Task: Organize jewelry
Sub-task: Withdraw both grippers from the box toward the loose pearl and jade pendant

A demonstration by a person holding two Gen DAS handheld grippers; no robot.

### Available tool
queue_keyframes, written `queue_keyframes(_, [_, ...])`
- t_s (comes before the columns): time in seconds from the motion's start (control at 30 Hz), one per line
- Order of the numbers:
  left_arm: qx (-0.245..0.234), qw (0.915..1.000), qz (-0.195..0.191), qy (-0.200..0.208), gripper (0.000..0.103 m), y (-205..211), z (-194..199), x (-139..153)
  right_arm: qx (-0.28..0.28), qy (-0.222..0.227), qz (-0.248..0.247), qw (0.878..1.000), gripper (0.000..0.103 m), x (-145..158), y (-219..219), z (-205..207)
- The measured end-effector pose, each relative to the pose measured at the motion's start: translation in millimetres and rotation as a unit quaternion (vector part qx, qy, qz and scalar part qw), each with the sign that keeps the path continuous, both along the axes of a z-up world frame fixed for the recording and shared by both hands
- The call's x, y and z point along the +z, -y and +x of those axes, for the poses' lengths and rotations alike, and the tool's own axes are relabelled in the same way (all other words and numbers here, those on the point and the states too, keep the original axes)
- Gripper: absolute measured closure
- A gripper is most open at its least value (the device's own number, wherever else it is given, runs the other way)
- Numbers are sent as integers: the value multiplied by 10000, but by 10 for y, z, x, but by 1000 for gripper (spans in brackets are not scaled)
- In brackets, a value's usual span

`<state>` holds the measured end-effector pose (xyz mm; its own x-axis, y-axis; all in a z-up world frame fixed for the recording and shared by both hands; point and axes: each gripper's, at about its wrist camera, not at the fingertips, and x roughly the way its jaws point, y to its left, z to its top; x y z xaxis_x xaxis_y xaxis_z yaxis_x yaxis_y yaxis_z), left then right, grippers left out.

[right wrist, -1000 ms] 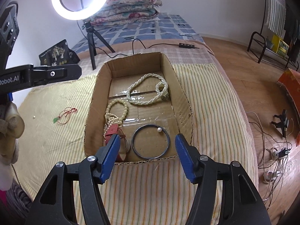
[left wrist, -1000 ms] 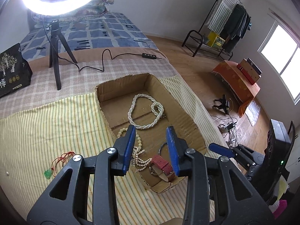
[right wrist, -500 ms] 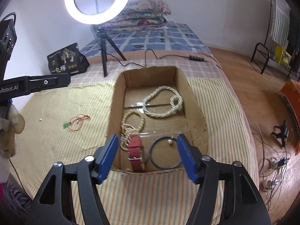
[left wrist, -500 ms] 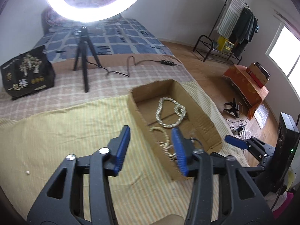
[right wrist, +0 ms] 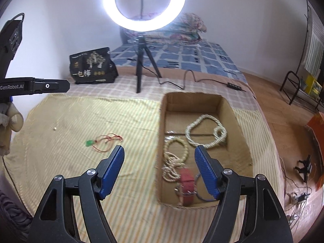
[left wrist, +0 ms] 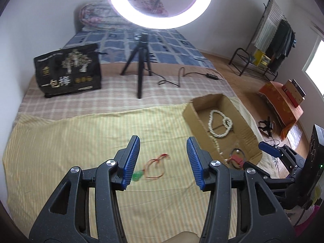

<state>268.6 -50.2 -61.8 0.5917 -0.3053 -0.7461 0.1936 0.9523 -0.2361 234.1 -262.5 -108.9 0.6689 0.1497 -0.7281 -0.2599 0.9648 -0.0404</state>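
Both grippers hover over the striped bedspread, empty.

The left gripper [left wrist: 163,158], fingers spread wide, frames the red-cord green pendant [left wrist: 149,169] lying on the cloth; the right gripper [right wrist: 159,167] gapes over the cardboard box [right wrist: 241,127] wall, touching nothing.
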Motion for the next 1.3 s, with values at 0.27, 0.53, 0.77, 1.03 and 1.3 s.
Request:
queue_keyframes(0.27, [379, 9992, 49, -78, 54, -553, -51, -46, 478, -174, 137, 9986, 25, -93, -436, 112])
queue_keyframes(0.53, [732, 9964, 54, -414, 54, -1167, -96, -246, 1156, -535, -133, 9918, 25, -393, -979, 165])
queue_keyframes(0.77, [1013, 9917, 4, -792, 54, -1586, -69, -544, 1616, -689, -462, 9834, 25, -656, -1337, 169])
queue_keyframes(1.03, [1075, 9846, 233, -1357, 61, -1698, -14, -1088, 1832, -697, -420, 9797, 25, -847, -1513, 248])
queue_keyframes(1.3, [1065, 9820, 195, -1549, 68, -1720, 106, -1284, 1948, -914, -425, 9756, 30, -1032, -1617, 366])
